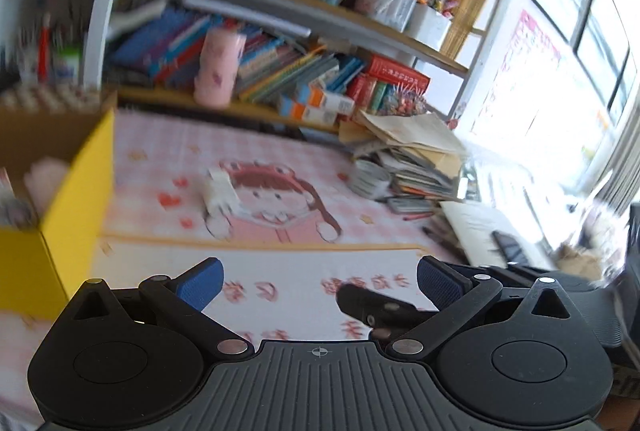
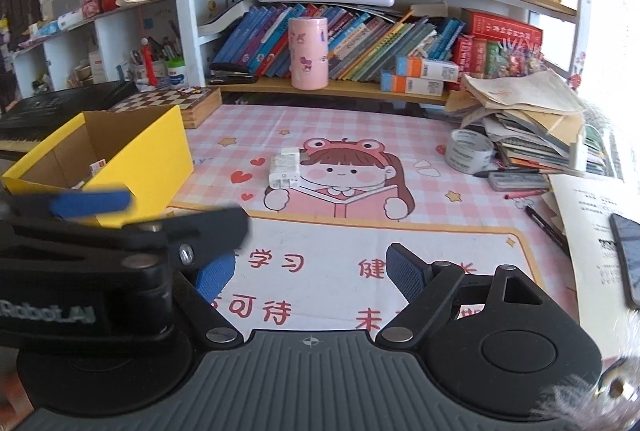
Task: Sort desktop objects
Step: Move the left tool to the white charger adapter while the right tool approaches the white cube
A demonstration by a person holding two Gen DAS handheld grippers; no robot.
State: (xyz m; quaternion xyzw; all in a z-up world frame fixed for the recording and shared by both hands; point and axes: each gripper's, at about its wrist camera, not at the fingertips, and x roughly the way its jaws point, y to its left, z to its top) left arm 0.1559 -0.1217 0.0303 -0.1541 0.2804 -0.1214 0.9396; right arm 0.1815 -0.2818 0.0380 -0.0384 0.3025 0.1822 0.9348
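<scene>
Lengthwise, the white charger (image 2: 285,167) lies on the desk mat (image 2: 440,231), pointing toward the shelf; both grippers' jaws released.

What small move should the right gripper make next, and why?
Probably ease the right gripper forward toward the white charger on the mat. Its jaws are open and empty, the charger lies loose straight ahead, and the yellow box waits to its left.

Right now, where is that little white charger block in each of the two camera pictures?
Left wrist view: white charger, left of centre, blurred, on the desk mat.
Right wrist view: white charger, near the middle, beside the cartoon girl.
Shared landmark: the pink canister on the shelf behind it.
</scene>
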